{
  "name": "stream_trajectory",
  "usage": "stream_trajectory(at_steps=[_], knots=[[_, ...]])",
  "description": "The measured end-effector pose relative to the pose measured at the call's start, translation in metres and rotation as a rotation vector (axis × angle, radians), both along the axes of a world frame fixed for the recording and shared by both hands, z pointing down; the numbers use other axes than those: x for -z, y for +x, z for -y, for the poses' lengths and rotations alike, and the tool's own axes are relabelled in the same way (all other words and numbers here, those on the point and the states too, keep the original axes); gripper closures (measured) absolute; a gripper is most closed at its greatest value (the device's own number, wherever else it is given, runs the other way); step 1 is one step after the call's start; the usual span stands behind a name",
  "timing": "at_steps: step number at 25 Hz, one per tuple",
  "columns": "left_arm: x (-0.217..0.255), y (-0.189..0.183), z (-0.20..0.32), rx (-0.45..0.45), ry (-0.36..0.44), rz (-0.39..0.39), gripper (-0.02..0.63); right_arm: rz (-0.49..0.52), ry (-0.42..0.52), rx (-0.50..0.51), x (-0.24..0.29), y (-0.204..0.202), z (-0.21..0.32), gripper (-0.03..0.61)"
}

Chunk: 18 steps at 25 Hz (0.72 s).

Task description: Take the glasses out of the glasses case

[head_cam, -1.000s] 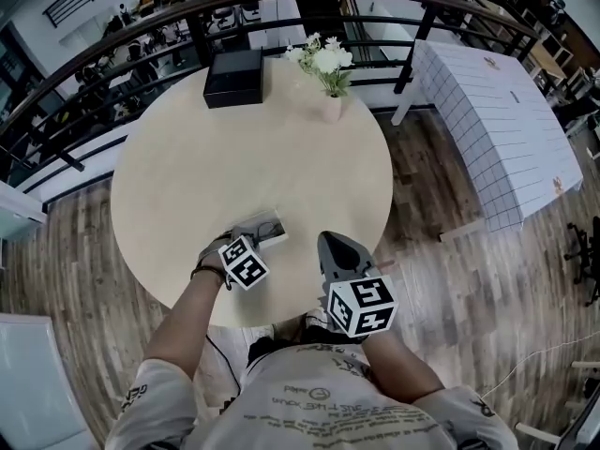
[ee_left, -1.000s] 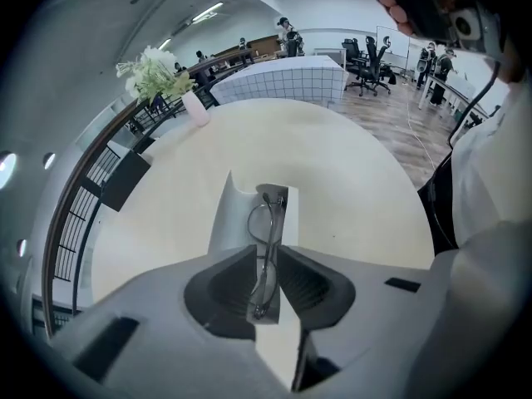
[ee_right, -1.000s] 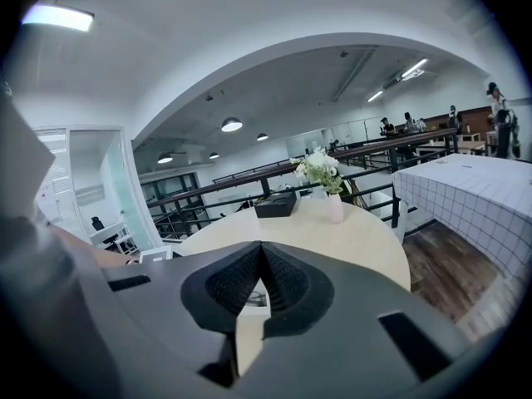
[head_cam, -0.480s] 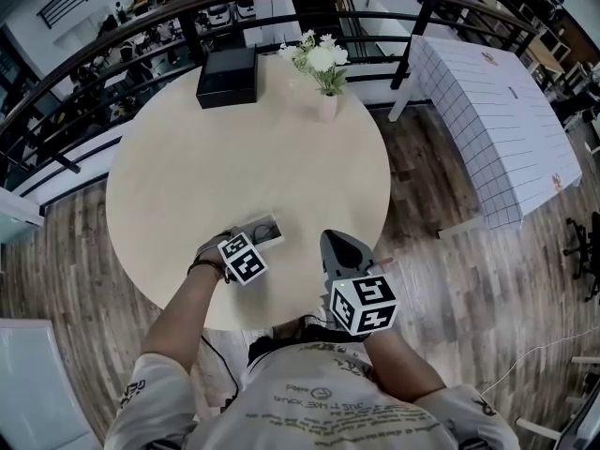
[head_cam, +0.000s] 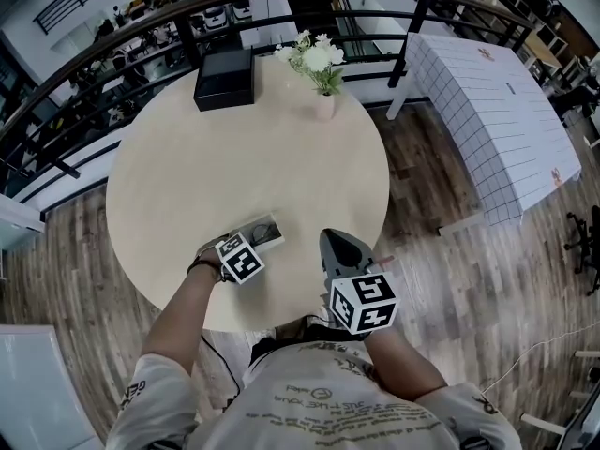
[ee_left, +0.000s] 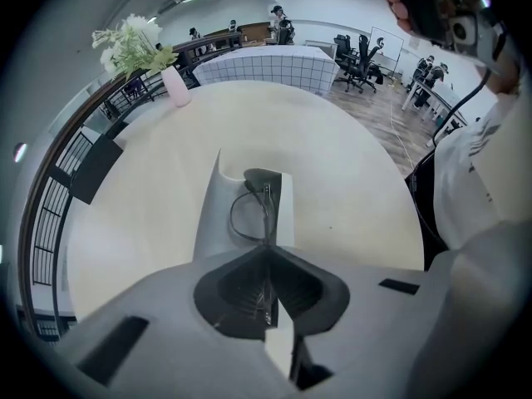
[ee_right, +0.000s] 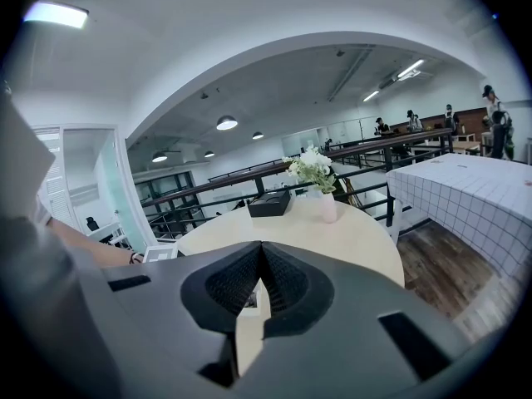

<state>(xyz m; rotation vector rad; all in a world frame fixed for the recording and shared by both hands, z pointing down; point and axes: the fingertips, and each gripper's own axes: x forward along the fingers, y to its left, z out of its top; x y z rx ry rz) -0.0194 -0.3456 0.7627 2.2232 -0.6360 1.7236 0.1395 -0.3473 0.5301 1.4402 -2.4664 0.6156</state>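
An open white glasses case [head_cam: 265, 232] lies on the round beige table [head_cam: 234, 157] near its front edge. In the left gripper view the case [ee_left: 214, 214] holds thin dark wire-rimmed glasses [ee_left: 243, 216]. My left gripper [head_cam: 246, 242] is right at the case, and its jaws [ee_left: 268, 252] are shut on the thin frame of the glasses where it sticks out toward me. To the right of the case, my right gripper [head_cam: 337, 244] hovers above the table's front edge, shut [ee_right: 261, 256] with nothing in it.
A black box [head_cam: 223, 78] and a pink vase of white flowers [head_cam: 320, 64] stand at the table's far edge, with a dark railing [head_cam: 112, 36] behind. A table with a checked cloth [head_cam: 483, 120] stands at the right on the wood floor.
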Motion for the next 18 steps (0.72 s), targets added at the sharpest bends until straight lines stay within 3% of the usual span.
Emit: stream_trajectory(at_steps=[9,18], knots=[[0.014,-0.001,0.003,0.016,0.074,-0.004,0.589,0.000,0.005,-0.002,0.003,-0.002,-0.007,0.563],[0.058,0.000,0.005,0.065,0.179,-0.078,0.591,0.014,0.029,0.006,0.014,-0.018,-0.011,0.563]])
